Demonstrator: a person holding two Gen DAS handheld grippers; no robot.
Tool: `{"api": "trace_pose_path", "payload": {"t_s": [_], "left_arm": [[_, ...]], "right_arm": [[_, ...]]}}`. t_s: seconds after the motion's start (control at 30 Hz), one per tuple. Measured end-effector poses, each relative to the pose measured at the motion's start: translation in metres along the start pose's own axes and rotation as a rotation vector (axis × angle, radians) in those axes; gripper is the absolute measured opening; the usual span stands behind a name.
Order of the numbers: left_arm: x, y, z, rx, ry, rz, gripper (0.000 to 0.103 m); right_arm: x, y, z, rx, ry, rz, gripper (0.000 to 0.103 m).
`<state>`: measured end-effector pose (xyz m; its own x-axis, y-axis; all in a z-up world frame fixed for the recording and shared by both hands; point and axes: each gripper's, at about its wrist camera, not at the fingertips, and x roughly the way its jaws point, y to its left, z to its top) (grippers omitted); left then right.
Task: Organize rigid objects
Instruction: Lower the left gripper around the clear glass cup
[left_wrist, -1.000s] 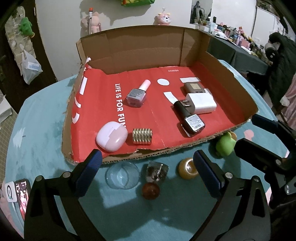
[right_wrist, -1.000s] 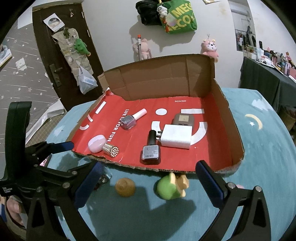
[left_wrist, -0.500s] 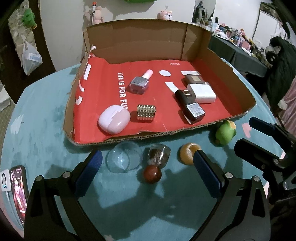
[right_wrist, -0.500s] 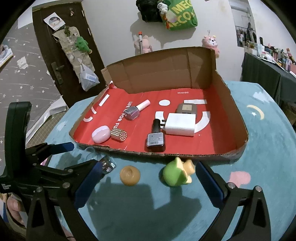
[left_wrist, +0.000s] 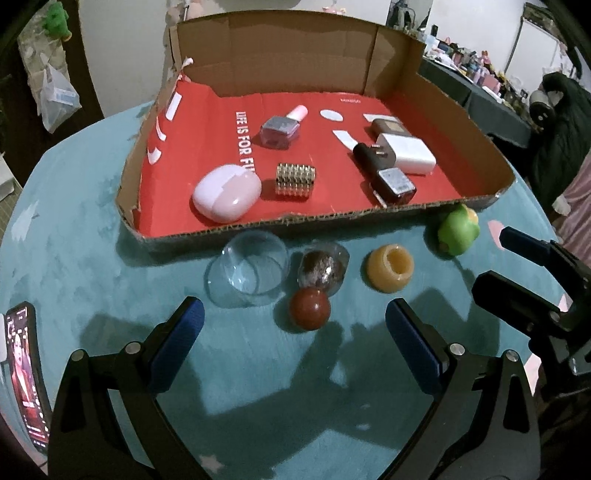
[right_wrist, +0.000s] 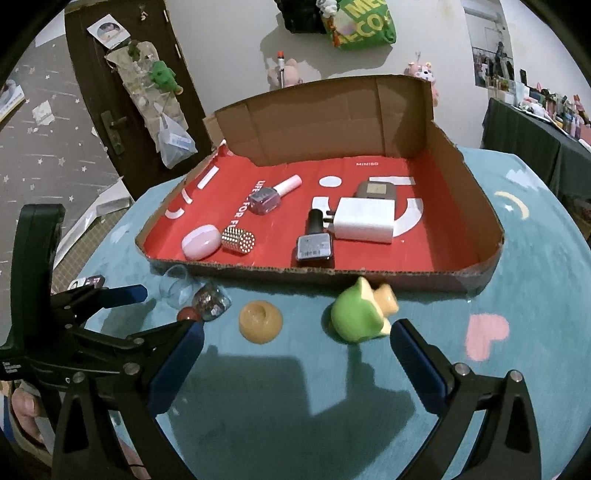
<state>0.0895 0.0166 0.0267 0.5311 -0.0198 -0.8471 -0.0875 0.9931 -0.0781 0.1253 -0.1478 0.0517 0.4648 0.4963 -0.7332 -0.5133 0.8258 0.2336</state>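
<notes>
A red lining with white lettering is seen inside the brown cardboard box (left_wrist: 436, 92), and a teal tabletop (left_wrist: 258, 387) is spread beneath. A green toy (right_wrist: 356, 317), an amber ring (left_wrist: 389, 267) and a reddish-brown ball (left_wrist: 309, 308) are picked out in front, with a pale pink case (left_wrist: 226, 192) inside.

The left gripper (left_wrist: 293, 328) hangs low over the near edge of the table with its two blue fingers (left_wrist: 177, 343) spread wide and nothing between them. The right gripper (right_wrist: 295, 354) sits just beside it, spread wide too, holding nothing. Both point toward the far edge.
</notes>
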Motion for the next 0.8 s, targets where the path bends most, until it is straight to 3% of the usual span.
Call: {"api": "trace_pose_path", "payload": {"t_s": [0.57, 0.8], "left_arm": [[0.008, 0.027, -0.005, -0.069, -0.009, 0.027, 0.099], [0.003, 0.037, -0.008, -0.095, -0.034, 0.001, 0.098]], "right_arm": [[0.018, -0.015, -0.014, 0.046, 0.048, -0.020, 0.088], [0.024, -0.025, -0.015, 0.080, 0.065, -0.016, 0.082]]}}
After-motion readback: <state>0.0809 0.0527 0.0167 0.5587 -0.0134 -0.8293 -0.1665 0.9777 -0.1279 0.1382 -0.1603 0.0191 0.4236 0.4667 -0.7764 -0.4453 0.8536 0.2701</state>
